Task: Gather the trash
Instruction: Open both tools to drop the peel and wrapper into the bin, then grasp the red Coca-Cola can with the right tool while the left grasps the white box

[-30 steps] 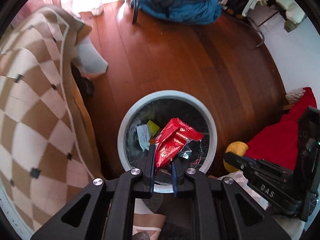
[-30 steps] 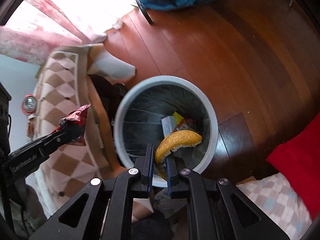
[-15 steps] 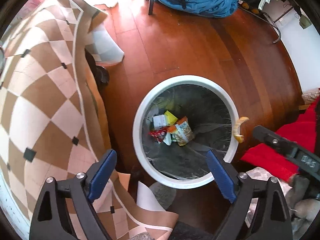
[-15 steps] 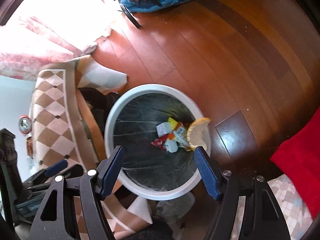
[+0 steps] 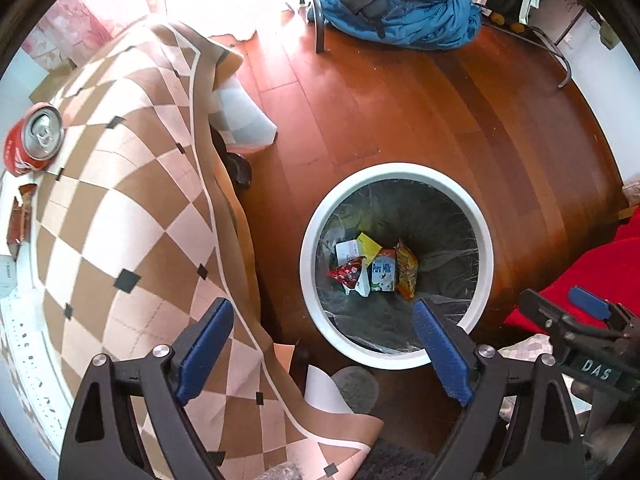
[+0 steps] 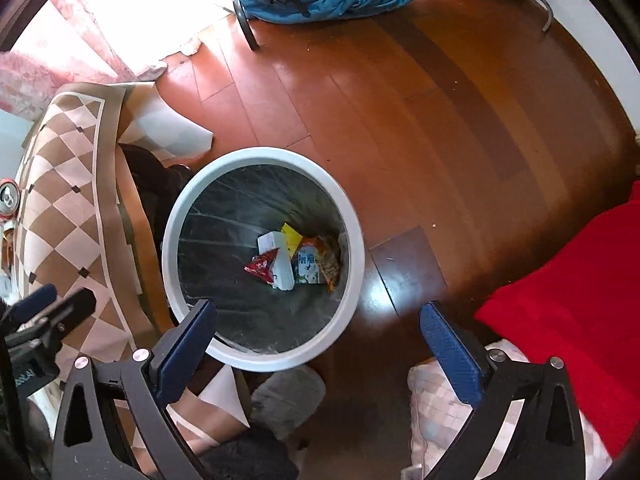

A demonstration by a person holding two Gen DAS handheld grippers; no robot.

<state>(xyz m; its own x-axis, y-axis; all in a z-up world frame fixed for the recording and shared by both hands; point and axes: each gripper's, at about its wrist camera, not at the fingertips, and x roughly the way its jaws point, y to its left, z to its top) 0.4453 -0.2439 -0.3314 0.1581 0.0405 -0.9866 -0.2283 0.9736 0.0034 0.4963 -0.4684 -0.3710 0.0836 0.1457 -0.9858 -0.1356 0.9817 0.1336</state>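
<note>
White-rimmed trash bin (image 5: 308,216) stands on the wood floor (image 5: 400,112), lined with a dark bag. At its bottom I see a red wrapper (image 5: 347,272), a "Pure Milk" carton (image 5: 383,276), an orange snack packet (image 5: 407,274) and a white-and-yellow box (image 5: 356,248), all bunched together and touching.

My left gripper (image 5: 322,354) hangs above the near rim, jaws wide apart, nothing between the blue pads (image 5: 206,344). My right gripper (image 6: 320,354) is likewise spread wide and empty, over the bin's near edge; the same pile shows in its view (image 6: 296,264).

Left of the bin: a table under a brown-and-cream checked cloth (image 5: 132,208). A red soda can (image 5: 34,138) stands near its far left edge, with a torn brown wrapper (image 5: 20,216) just beside it. Red fabric (image 6: 568,280) lies to the right.
</note>
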